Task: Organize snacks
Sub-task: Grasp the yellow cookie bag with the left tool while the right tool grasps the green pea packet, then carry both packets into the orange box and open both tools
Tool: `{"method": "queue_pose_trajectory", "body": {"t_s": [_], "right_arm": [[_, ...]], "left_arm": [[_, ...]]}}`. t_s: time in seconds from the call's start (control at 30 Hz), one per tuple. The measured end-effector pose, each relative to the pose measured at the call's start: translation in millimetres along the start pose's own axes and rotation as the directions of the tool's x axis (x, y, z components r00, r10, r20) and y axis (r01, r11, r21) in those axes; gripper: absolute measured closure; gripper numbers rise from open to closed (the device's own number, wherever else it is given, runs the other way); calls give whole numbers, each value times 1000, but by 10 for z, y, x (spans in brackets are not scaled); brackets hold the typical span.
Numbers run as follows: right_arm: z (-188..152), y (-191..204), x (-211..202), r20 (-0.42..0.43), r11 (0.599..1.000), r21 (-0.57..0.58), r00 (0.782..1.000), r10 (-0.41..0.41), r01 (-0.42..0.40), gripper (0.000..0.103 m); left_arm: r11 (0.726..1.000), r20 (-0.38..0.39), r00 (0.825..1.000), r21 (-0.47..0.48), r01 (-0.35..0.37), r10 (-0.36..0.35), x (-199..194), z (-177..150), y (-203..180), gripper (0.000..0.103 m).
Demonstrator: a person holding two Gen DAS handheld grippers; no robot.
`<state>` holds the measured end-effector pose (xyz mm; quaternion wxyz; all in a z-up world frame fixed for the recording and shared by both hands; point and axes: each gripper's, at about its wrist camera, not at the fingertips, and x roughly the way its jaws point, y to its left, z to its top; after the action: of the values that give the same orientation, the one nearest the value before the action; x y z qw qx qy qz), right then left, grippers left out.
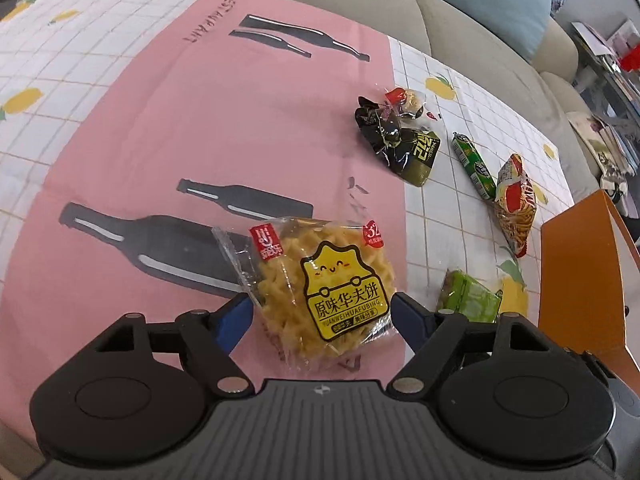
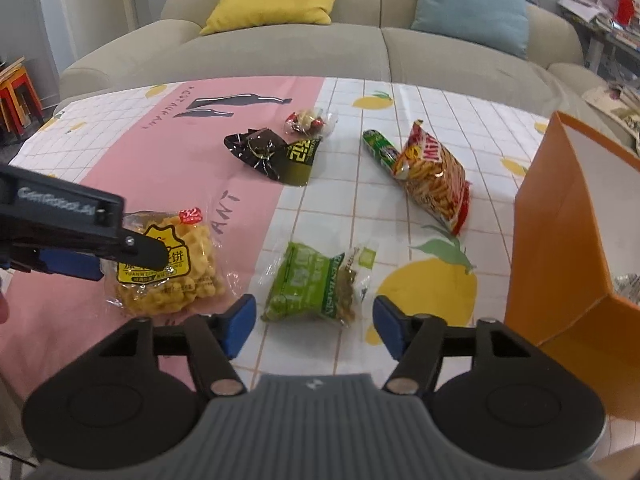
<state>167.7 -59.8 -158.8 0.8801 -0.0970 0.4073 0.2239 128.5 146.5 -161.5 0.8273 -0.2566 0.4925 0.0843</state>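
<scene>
A clear pack of yellow waffle biscuits [image 1: 320,280] lies on the pink part of the tablecloth. My left gripper [image 1: 320,312] is open, and its blue-padded fingers straddle the pack's near end, one on each side. From the right wrist view the left gripper [image 2: 132,260] reaches in over the same waffle pack [image 2: 192,276]. A green snack pack [image 2: 308,284] lies on the white checked cloth. My right gripper [image 2: 314,320] stands open just short of it, pads apart from the wrapper. An open orange box [image 2: 568,216] stands at the right.
Farther back lie a black-and-green bag [image 2: 272,156], a small clear candy pack [image 2: 308,120], a green tube [image 2: 380,150] and a red-yellow bag of sticks [image 2: 436,184]. A beige sofa [image 2: 280,52] with pillows runs behind the table. Shelves with papers stand at the far right.
</scene>
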Motion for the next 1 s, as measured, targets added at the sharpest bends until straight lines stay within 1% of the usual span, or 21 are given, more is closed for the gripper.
{"method": "queue_pose_trajectory", "body": {"t_s": [0.07, 0.17, 0.23, 0.3, 0.4, 0.57, 0.63, 0.67, 0.7, 0.83, 0.87, 0.9, 0.97, 1.0], "right_arm": [[-1, 8, 35, 5, 1000, -7, 1000, 0, 0, 29], [-4, 14, 86, 7, 1000, -7, 1000, 7, -7, 27], [-11, 21, 110, 14, 1000, -10, 1000, 6, -6, 24], [-13, 34, 148, 16, 1000, -19, 1000, 9, -9, 24], [-26, 40, 215, 5, 1000, -17, 1000, 9, -9, 24], [-42, -24, 299, -20, 999, 40, 999, 37, -36, 26], [-46, -52, 322, -27, 997, 61, 999, 40, -38, 30], [-48, -67, 330, -29, 997, 70, 999, 40, -37, 31], [-51, -79, 335, -31, 996, 75, 999, 39, -37, 38], [-48, -118, 343, -33, 994, 102, 998, 49, -45, 42], [-49, -125, 339, -32, 993, 106, 998, 51, -48, 42], [-49, -131, 337, -33, 993, 110, 998, 53, -49, 44], [-44, -143, 337, -32, 992, 116, 998, 57, -53, 46], [-39, -150, 335, -34, 991, 121, 998, 59, -54, 47]], "left_arm": [[1000, 9, 1000, 6, -11, 11, 45, -10, -33, 9], [999, 11, 999, 34, -38, 38, 114, -18, -97, 8], [998, 10, 999, 35, -49, 49, 156, -28, -115, 4], [998, 13, 999, 43, -50, 49, 198, -38, -131, 3], [995, 34, 998, 84, -53, 50, 236, -58, -176, 2], [983, 69, 997, 174, -57, 46, 283, -104, -260, 2], [983, 76, 996, 178, -50, 37, 277, -112, -258, 5], [983, 79, 996, 177, -43, 30, 268, -116, -253, 10], [984, 81, 996, 177, -36, 22, 258, -118, -251, 12], [985, 95, 995, 168, -26, 10, 222, -132, -239, 19], [986, 100, 995, 168, -25, 8, 205, -133, -241, 25], [986, 114, 993, 166, -22, 3, 177, -134, -241, 38], [986, 137, 991, 169, -12, -12, 119, -110, -247, 52], [985, 136, 991, 171, -12, -12, 104, -93, -250, 56]]}}
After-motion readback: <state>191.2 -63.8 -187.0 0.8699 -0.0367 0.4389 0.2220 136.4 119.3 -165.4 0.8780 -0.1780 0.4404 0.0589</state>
